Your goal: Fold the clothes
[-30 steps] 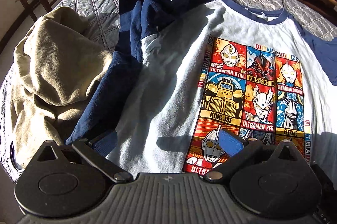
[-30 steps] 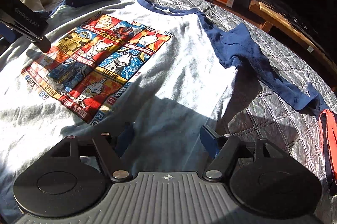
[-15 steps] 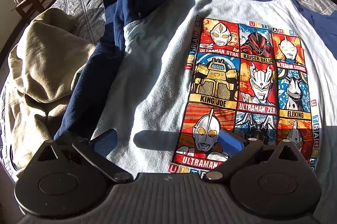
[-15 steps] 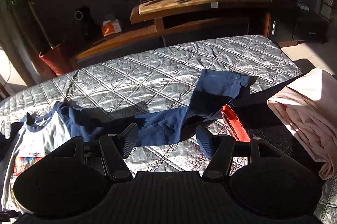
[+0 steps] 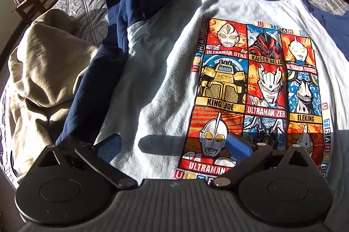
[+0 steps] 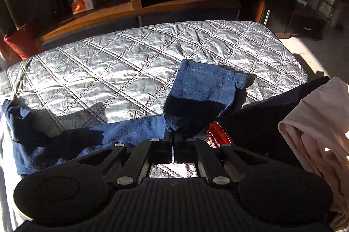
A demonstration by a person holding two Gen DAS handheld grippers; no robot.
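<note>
Left tongs (image 5: 173,145) gape over the printed shirt (image 5: 165,70) — nothing gripped.

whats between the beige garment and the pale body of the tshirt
In the left wrist view, the t-shirt's bunched navy sleeve lies between them, running alongside the beige garment.

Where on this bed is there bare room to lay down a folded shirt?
The quilt lies bare beyond the blue sleeve, up to the far edge. It is crowded right of the sleeve, where a pink garment lies, and around the printed T-shirt and beige garment.
</note>
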